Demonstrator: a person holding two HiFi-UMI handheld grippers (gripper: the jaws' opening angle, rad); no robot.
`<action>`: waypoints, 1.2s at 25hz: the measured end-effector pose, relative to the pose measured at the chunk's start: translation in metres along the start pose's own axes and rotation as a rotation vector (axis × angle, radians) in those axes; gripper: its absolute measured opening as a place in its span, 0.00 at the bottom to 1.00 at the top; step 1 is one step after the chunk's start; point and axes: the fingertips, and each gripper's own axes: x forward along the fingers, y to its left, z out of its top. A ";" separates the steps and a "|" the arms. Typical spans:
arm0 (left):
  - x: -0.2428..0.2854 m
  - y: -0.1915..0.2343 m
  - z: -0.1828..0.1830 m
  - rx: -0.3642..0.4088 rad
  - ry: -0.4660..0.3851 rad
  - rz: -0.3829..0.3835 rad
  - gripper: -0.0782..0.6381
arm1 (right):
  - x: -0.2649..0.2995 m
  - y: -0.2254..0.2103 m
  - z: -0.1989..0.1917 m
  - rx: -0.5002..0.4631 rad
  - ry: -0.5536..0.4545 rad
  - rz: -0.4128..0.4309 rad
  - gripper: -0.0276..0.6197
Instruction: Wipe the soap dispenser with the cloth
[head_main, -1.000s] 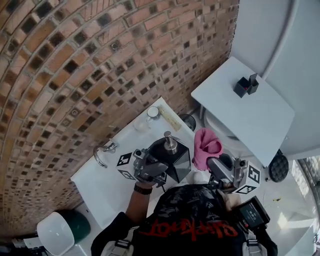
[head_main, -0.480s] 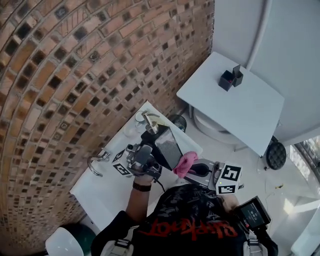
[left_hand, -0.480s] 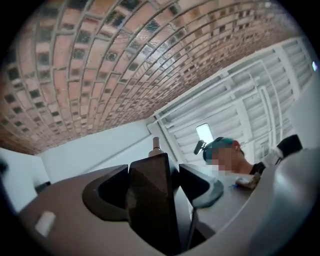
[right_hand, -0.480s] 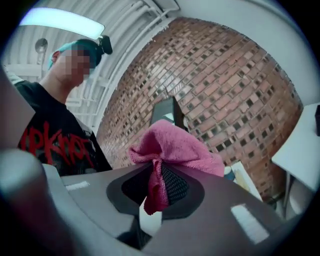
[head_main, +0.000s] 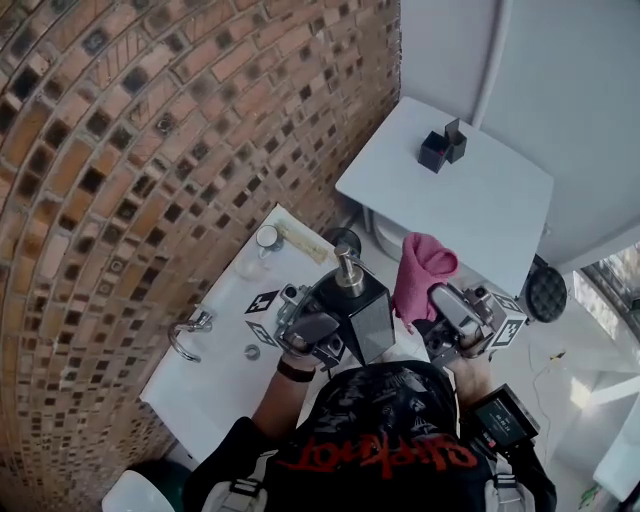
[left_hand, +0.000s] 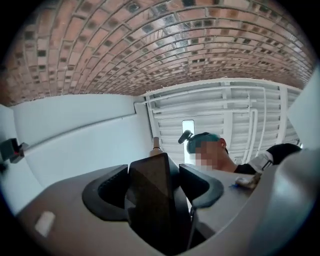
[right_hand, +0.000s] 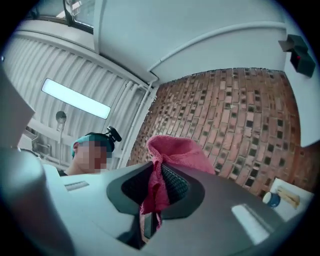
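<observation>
The soap dispenser (head_main: 352, 308) is a black block with a metal pump (head_main: 347, 270). It is held upright above the white sink counter (head_main: 212, 378). My left gripper (head_main: 330, 332) is shut on its lower body. In the left gripper view the dark dispenser (left_hand: 150, 195) fills the gap between the jaws. The pink cloth (head_main: 421, 272) hangs bunched in my right gripper (head_main: 440, 305), just right of the dispenser and apart from it. The right gripper view shows the cloth (right_hand: 172, 150) pinched between the jaws of the gripper (right_hand: 152, 192).
A brick wall (head_main: 150, 150) runs along the counter's far side. A chrome tap (head_main: 190, 332) and a small cup (head_main: 266, 238) stand on the counter. To the right is a white table (head_main: 470, 215) with two black boxes (head_main: 440, 148). A dark round object (head_main: 548, 292) lies on the floor.
Half a second ago the cloth was against the tilted dispenser's side. The cloth has since lifted away to the right, and the dispenser stands upright again.
</observation>
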 end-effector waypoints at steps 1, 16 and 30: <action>0.002 0.004 -0.006 -0.022 0.007 0.015 0.56 | 0.006 0.000 -0.004 -0.004 0.026 -0.003 0.11; -0.021 0.014 0.027 0.152 -0.038 0.326 0.56 | -0.015 -0.018 -0.075 0.134 0.204 -0.023 0.11; -0.021 0.029 -0.050 0.536 0.479 0.516 0.55 | 0.014 -0.014 -0.036 -0.056 0.133 -0.124 0.11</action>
